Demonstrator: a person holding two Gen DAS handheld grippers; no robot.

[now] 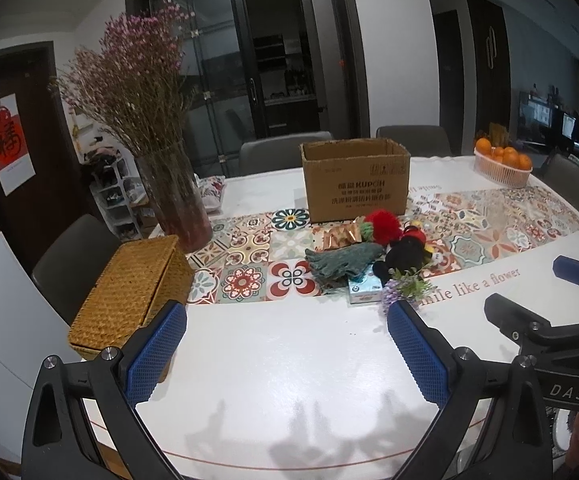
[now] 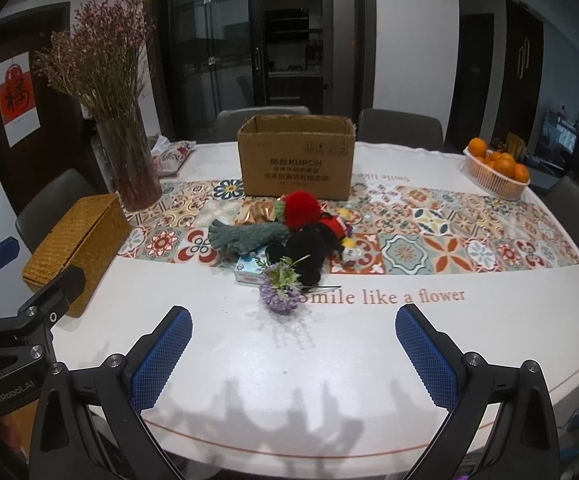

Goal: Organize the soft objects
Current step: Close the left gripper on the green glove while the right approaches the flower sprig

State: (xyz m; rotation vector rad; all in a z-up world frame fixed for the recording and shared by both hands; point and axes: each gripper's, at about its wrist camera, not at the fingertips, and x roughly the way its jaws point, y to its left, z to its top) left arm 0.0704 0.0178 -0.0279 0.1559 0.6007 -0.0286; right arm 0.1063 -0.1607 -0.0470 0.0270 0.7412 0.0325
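Note:
A pile of soft things lies mid-table in front of an open cardboard box (image 1: pixel 355 178) (image 2: pixel 296 156): a grey-green glove (image 1: pixel 341 264) (image 2: pixel 249 236), a red pompom (image 1: pixel 383 224) (image 2: pixel 300 208), a black plush toy (image 1: pixel 405 254) (image 2: pixel 309 252), a gold wrapper (image 1: pixel 337 236), a tissue pack (image 1: pixel 363 290) (image 2: pixel 249 270) and a purple flower sprig (image 1: pixel 403 290) (image 2: pixel 281 290). My left gripper (image 1: pixel 287 346) is open and empty, well short of the pile. My right gripper (image 2: pixel 293 354) is open and empty, just short of the sprig.
A woven lidded basket (image 1: pixel 133 292) (image 2: pixel 77 240) sits at the left edge. A glass vase of dried flowers (image 1: pixel 177 204) (image 2: pixel 133 168) stands behind it. A basket of oranges (image 1: pixel 501 166) (image 2: pixel 495 174) is at the far right. Chairs ring the table (image 1: pixel 289 360).

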